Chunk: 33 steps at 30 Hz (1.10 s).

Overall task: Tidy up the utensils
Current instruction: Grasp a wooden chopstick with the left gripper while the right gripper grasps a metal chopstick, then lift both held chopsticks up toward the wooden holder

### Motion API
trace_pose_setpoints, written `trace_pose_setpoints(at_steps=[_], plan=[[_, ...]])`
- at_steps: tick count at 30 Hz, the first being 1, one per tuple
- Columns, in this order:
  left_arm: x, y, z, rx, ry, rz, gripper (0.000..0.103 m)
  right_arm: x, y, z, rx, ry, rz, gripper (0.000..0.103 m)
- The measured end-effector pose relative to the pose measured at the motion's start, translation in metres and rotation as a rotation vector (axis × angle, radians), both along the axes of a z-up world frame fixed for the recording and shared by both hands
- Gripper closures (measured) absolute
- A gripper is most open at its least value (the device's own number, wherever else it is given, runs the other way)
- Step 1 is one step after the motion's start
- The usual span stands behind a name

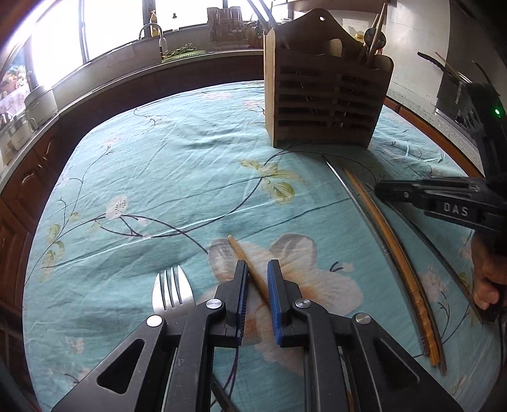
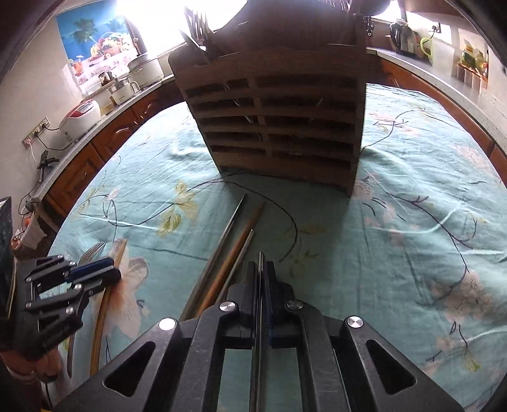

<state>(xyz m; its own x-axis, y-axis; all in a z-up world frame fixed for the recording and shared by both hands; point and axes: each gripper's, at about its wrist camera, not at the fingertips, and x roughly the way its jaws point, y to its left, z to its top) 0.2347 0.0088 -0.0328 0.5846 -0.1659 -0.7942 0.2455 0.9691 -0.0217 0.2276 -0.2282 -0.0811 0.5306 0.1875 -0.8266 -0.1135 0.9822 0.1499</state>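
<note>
Both my grippers are down on the flowered tablecloth (image 1: 152, 164), each at a chopstick, with the slotted wooden utensil holder (image 1: 323, 104) standing at the upper centre of both views.

In the left wrist view, the left gripper (image 1: 257, 269) straddles a wooden chopstick (image 1: 250, 263) that crosses slantwise between its blue pads at lower centre. A gap shows on either side of the stick, so I read the jaws as narrowed around it and not yet pressing. A fork (image 1: 171, 288) lies just beside the left finger, tines toward the top of the frame.

In the right wrist view, the right gripper (image 2: 261, 269) is clamped on a thin dark chopstick (image 2: 260, 263), seen edge-on between the pads at lower centre. Just left of it lie two metal chopsticks (image 2: 221, 241) and another wooden one (image 2: 240, 244), side by side and pointing toward the holder.

My judgement of the risks: the left stick sits at an angle to the pads, so closing could pivot it or roll it out instead of seating it, and the nearby fork could be nudged if the finger drags. On the right, the hold is on a very slim stick near one end; lifting may let it swing or slip through the pads. The loose sticks beside it could be knocked off line. The holder already carries forks (image 2: 196, 22) and other utensils, so a tilted stick may catch its rim or the slats and tip it.
</note>
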Motion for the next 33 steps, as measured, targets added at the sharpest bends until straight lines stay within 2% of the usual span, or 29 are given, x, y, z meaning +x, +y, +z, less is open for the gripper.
trace_pose_setpoints(at_steps=[3,5,9,15,19,20,21,23,26,33], plan=[[-0.002,0.005,0.0,-0.02,0.011,0.026,0.089,-0.013,-0.011,0.003,-0.02,0.004,-0.031,0.099],[-0.004,0.009,0.0,-0.056,0.02,0.053,0.085,-0.019,-0.019,0.005,0.003,-0.002,-0.053,0.094],[-0.006,0.015,0.0,-0.09,0.039,0.095,0.077,-0.024,-0.018,0.008,0.002,-0.005,-0.062,0.093],[0.001,0.006,0.002,-0.069,0.049,0.11,0.077,-0.015,0.001,0.003,-0.056,0.002,-0.04,0.088],[0.008,-0.002,0.0,-0.034,0.035,0.101,0.092,-0.011,0.012,0.002,-0.123,-0.012,-0.012,0.089],[0.009,-0.003,-0.001,-0.039,0.033,0.099,0.094,-0.012,0.013,0.002,-0.138,-0.014,-0.006,0.091],[0.01,-0.002,-0.001,-0.047,0.034,0.1,0.095,-0.012,0.014,0.002,-0.147,-0.016,-0.004,0.098],[0.012,0.0,-0.002,-0.081,0.041,0.1,0.099,-0.013,0.011,0.004,-0.122,-0.008,-0.012,0.099],[0.006,0.006,0.004,-0.125,0.027,0.095,0.1,-0.018,0.005,0.011,-0.053,-0.017,-0.02,0.099],[-0.025,0.025,0.046,-0.241,-0.089,0.095,0.1,-0.043,-0.001,0.067,0.047,-0.157,-0.031,0.099]])
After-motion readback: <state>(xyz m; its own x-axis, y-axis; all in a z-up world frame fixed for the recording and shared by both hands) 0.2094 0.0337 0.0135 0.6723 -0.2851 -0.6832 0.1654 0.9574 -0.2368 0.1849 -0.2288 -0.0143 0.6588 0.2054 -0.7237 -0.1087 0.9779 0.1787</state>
